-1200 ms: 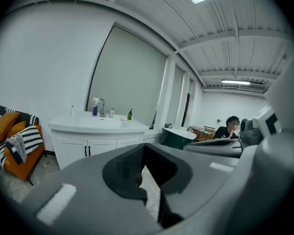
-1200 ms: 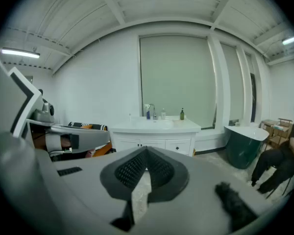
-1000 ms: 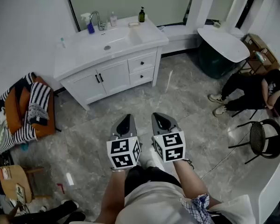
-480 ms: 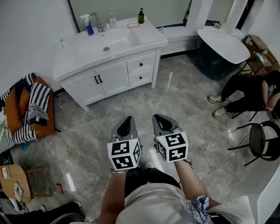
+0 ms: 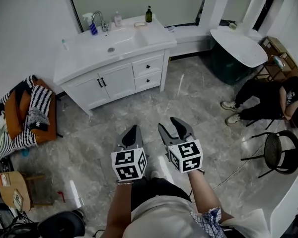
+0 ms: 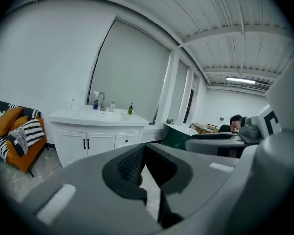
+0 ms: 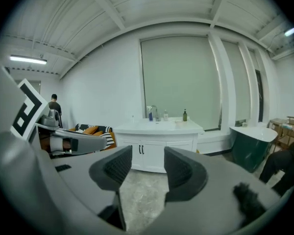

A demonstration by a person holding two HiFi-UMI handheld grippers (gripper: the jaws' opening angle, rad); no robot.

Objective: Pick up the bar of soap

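Note:
The bar of soap (image 5: 139, 25) is a small pale block on the white vanity top (image 5: 156, 36), right of the basin and far ahead of both grippers. In the head view my left gripper (image 5: 133, 129) is held over the floor with its jaws together and nothing in them; the left gripper view (image 6: 143, 147) shows the pads meeting. My right gripper (image 5: 168, 123) is beside it, jaws opening, and the gap (image 7: 148, 166) between its pads holds nothing. Both point toward the vanity.
A green bottle (image 5: 149, 15), a blue spray bottle (image 5: 93, 28) and a tap (image 5: 100, 20) stand by the basin. An orange seat with striped cushions (image 5: 27, 115) is at left. A dark green tub (image 5: 236, 53), a seated person (image 5: 268, 100) and a black stool (image 5: 283, 150) are at right.
The right gripper's jaws have gone from shut to spread apart. The left gripper stays shut. Both grippers sit slightly lower in the view.

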